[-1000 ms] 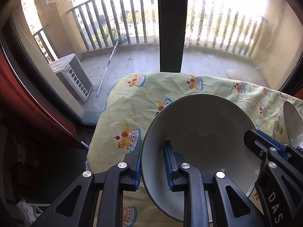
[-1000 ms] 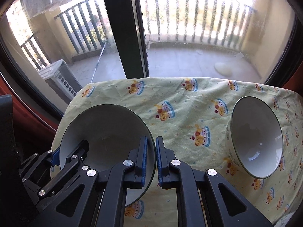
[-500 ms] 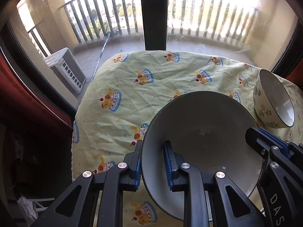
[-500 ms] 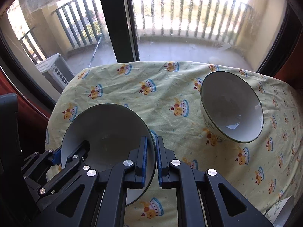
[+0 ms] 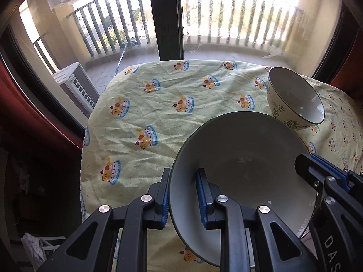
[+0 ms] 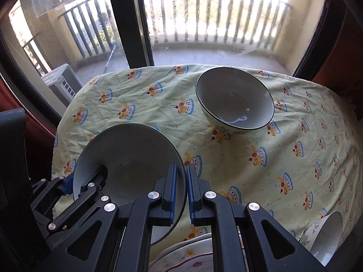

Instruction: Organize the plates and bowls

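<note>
- Left wrist view: the left tongs (image 5: 182, 195) are clamped on the left rim of a large grey bowl (image 5: 247, 158), one finger outside the wall, one inside.
- The bowl is held clear above the table (image 5: 158, 113), which carries a yellow cloth with a cake print.
- The right tongs (image 5: 322, 170) enter from the right edge and grip the bowl's right rim.
- A floral bowl (image 5: 295, 97) stands on the cloth at the far right, just beyond the grey bowl.
- Right wrist view: the right tongs (image 6: 181, 189) are closed on the right rim of the large grey bowl (image 6: 129, 154); the rim sits between the blue pads.
- The left tongs (image 6: 87, 181) hold the opposite rim at near left.
- The floral bowl (image 6: 236, 99) stands upright at far centre, well apart from the held bowl.
- A patterned plate (image 6: 192, 258) lies at the near edge, partly hidden by the tongs.
- A second floral bowl (image 6: 326, 238) sits at the near right corner, cut off by the frame.
</note>
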`<move>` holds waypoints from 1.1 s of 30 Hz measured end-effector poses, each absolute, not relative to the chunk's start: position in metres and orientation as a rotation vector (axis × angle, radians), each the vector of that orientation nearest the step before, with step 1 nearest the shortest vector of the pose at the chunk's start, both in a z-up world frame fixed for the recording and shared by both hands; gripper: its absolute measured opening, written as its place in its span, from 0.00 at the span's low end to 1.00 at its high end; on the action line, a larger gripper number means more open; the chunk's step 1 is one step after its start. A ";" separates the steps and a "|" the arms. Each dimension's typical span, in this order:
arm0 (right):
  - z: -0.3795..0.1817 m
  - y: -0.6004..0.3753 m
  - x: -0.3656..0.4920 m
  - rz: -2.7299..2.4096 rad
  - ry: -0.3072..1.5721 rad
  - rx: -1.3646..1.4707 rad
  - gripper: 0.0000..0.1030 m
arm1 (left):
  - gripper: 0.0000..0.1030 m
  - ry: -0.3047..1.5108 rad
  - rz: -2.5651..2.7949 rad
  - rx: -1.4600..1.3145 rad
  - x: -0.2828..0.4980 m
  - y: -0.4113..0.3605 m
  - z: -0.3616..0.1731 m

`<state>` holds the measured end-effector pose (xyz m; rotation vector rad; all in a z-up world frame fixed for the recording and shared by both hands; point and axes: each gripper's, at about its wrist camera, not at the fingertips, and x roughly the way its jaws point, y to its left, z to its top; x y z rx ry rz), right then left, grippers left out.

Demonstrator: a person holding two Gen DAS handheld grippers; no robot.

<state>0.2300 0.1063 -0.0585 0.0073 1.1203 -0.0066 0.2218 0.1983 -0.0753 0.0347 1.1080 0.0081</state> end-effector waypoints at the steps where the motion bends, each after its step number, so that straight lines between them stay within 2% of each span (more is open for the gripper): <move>1: -0.056 0.103 0.227 -0.006 1.118 0.011 0.12 | 0.19 1.107 0.009 0.035 0.219 0.195 -0.072; 20: -0.007 0.006 0.163 0.036 1.072 0.040 0.12 | 0.19 1.059 0.037 0.026 0.157 0.101 -0.028; 33: 0.012 -0.076 0.130 0.049 1.031 0.061 0.12 | 0.19 1.042 0.033 0.012 0.130 0.024 -0.018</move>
